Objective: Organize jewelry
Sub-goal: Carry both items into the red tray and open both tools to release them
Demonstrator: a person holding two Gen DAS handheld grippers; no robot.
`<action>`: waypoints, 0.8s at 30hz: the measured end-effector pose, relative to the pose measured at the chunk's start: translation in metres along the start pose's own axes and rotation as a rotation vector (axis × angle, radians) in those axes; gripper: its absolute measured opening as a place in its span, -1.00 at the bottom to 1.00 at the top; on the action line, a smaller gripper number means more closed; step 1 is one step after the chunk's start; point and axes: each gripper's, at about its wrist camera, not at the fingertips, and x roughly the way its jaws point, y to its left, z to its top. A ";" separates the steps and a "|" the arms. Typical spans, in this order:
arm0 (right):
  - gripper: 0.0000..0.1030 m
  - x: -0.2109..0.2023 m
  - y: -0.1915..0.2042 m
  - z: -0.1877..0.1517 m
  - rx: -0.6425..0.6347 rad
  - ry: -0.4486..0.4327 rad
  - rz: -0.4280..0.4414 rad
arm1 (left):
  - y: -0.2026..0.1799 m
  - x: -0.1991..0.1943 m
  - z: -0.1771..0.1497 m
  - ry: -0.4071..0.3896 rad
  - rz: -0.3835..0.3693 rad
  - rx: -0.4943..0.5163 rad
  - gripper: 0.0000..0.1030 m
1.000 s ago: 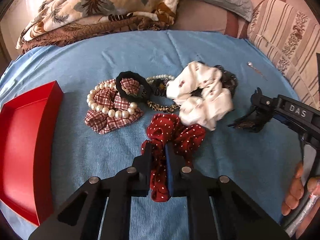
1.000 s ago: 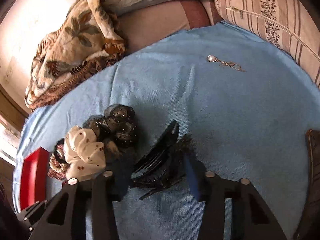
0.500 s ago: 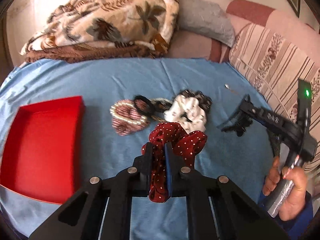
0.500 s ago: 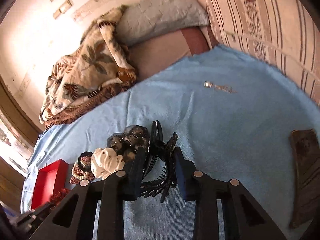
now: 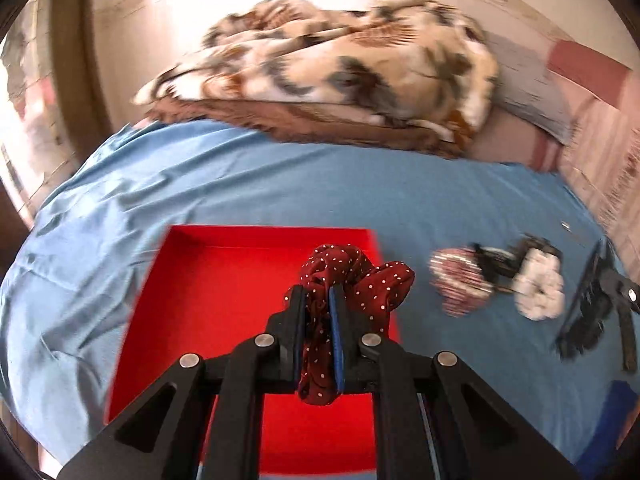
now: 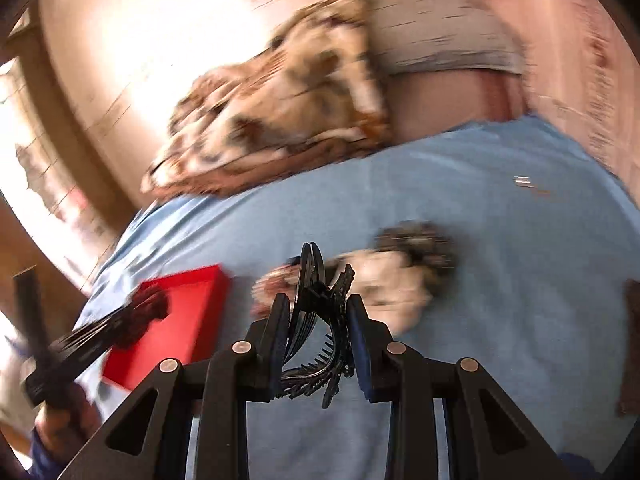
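Left gripper (image 5: 318, 306) is pitched downward over the red tray (image 5: 224, 280); its jaws are pinched narrow on the dark red dotted scrunchie (image 5: 352, 280), whose loops bulge out above and to the right of the pads, clear of the cloth. The scrunchie is seen over the tray's right half, near the right wall; whether it touches the tray floor cannot be told.

Right gripper (image 6: 318, 320) is likewise tilted down. Its jaws have just been closing and are now clamped at moderate width on the black claw clip (image 6: 320, 308), held off the bed with teeth hanging below the pads. A hand (image 6: 60, 424) is seen at lower left of the right wrist view, gripping the other tool's handle.

Tray interior is bare red, with low walls on all sides; the blue bedsheet (image 5: 280, 192) lies open behind and left of it.

Right of the tray, apart from it, a blurred cluster is noted: plaid scrunchie (image 5: 456, 284), white scrunchie (image 5: 540, 288), and dark pieces between them that cannot be resolved. A small silver item (image 6: 522, 180) lies alone farther back on the sheet. A leaf-print blanket (image 5: 340, 68) is heaped along the far edge, with a grey pillow (image 6: 448, 32) beside it.
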 end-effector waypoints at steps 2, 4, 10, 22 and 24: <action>-0.39 0.023 0.028 0.004 -0.028 0.060 0.053 | 0.023 0.014 0.004 0.013 0.018 -0.038 -0.78; -0.39 0.044 0.052 0.007 -0.048 0.110 0.093 | 0.044 0.027 0.008 0.028 0.035 -0.073 -0.78; -0.39 0.118 0.125 0.019 -0.142 0.238 0.137 | 0.095 0.062 0.017 0.098 0.051 -0.158 -0.78; -0.41 0.224 0.163 0.025 -0.222 0.416 -0.020 | 0.136 0.084 0.019 0.141 0.021 -0.285 -0.69; -0.40 0.229 0.162 0.024 -0.222 0.419 -0.027 | 0.136 0.083 0.020 0.134 0.011 -0.285 -0.54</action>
